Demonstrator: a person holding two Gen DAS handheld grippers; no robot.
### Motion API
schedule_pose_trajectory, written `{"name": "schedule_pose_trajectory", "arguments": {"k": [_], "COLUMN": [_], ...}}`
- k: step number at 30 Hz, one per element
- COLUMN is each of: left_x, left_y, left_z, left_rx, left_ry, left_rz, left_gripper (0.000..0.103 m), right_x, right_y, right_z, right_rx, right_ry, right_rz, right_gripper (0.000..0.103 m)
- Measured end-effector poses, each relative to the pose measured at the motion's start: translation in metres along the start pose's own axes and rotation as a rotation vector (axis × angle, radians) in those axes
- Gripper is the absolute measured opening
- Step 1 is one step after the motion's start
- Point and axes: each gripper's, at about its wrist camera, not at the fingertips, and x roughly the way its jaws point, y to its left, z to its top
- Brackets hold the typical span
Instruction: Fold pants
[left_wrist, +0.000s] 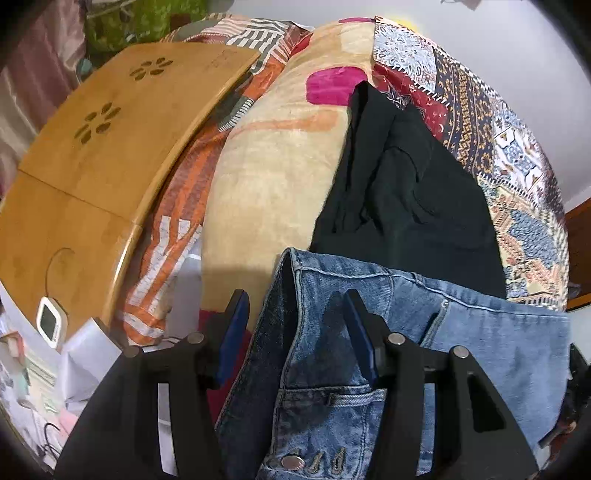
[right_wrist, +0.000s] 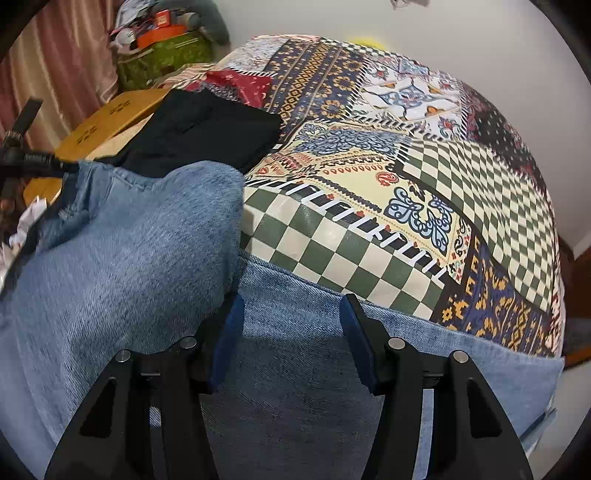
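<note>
A home bedroom: a bed (right_wrist: 424, 192) under a patchwork bedspread (right_wrist: 369, 155), a pink curtain (right_wrist: 62, 66) at ten o'clock, a wooden lap tray (left_wrist: 103, 147), and a black folded garment (left_wrist: 406, 195).

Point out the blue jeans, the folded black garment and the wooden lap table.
blue jeans (left_wrist: 332, 369): left wrist view, on the denim near the front pocket.
folded black garment (left_wrist: 406, 192): left wrist view, on the middle of its top layer.
wooden lap table (left_wrist: 122, 140): left wrist view, on the bare board beside the flower cutouts.
</note>
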Motion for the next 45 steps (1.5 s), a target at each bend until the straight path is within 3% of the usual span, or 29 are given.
{"name": "schedule_pose_trajectory", "arguments": {"k": [3, 6, 8, 13, 15, 17, 21, 23, 24, 26, 28, 29, 33, 35, 40, 43, 45], "left_x": [-0.007, -0.016, -0.015, 0.001, 0.005, 0.009, -0.007, -0.02, -0.027, -0.043, -0.057, -0.063, -0.079, -0.083, -0.08, -0.079, -0.079], "left_y": [0.003, 0.003, 0.002, -0.008, -0.01, -0.011, -0.017, -0.021, -0.021, -0.021, -0.019, -0.019, -0.02, -0.021, -0.026, -0.029, -0.033], "left_z": [-0.001, 0.001, 0.003, 0.009, 0.012, 0.014, 0.005, -0.003, -0.007, -0.016, -0.026, -0.031, -0.045, -0.05, -0.053, -0.053, -0.055], "left_rx": [-0.018, -0.026, -0.038, -0.057, -0.059, -0.063, -0.002, 0.047, 0.067, 0.099, 0.122, 0.135, 0.158, 0.166, 0.17, 0.162, 0.169], "left_ry": [0.0, 0.002, 0.019, 0.064, 0.064, 0.058, -0.012, -0.059, -0.082, -0.124, -0.154, -0.168, -0.193, -0.198, -0.198, -0.194, -0.196], "left_rz": [-0.029, -0.062, -0.078, -0.063, -0.033, 0.022, 0.051, 0.099, 0.12, 0.143, 0.165, 0.177, 0.179, 0.178, 0.174, 0.159, 0.162], "left_gripper": [0.052, 0.052, 0.052, 0.049, 0.018, 0.008, 0.006, 0.006, 0.006, 0.006, 0.006, 0.006, 0.005, 0.005, 0.005, 0.005, 0.005], "right_x": [0.001, 0.002, 0.003, 0.0, -0.004, -0.008, -0.016, -0.023, -0.024, -0.026, -0.027, -0.025, 0.002, 0.006, 0.008, 0.009, 0.009], "right_y": [0.005, 0.026, 0.036, 0.017, 0.012, 0.009, -0.009, -0.018, -0.021, -0.026, -0.032, -0.035, -0.04, -0.041, -0.05, -0.046, -0.039], "right_z": [-0.006, -0.008, -0.007, -0.004, -0.006, -0.009, -0.008, -0.008, -0.006, -0.005, -0.002, -0.001, 0.001, -0.001, -0.003, -0.008, -0.011], "right_rx": [0.01, -0.056, -0.095, 0.016, 0.038, 0.057, 0.107, 0.098, 0.088, 0.053, 0.023, 0.012, -0.092, -0.114, -0.022, 0.029, 0.038], "right_ry": [-0.026, -0.034, -0.027, -0.012, -0.009, -0.007, 0.002, 0.0, 0.003, 0.004, -0.021, -0.025, 0.05, 0.05, 0.075, 0.075, 0.075], "right_rz": [-0.049, -0.052, -0.085, -0.015, -0.001, 0.02, 0.115, 0.115, 0.114, 0.087, 0.033, 0.018, -0.052, -0.043, -0.001, 0.009, 0.015], "right_gripper": [0.045, 0.009, 0.003, 0.001, 0.001, 0.001, 0.001, 0.002, 0.006, 0.032, 0.05, 0.054, 0.056, 0.062, 0.053, 0.039, 0.023]}}
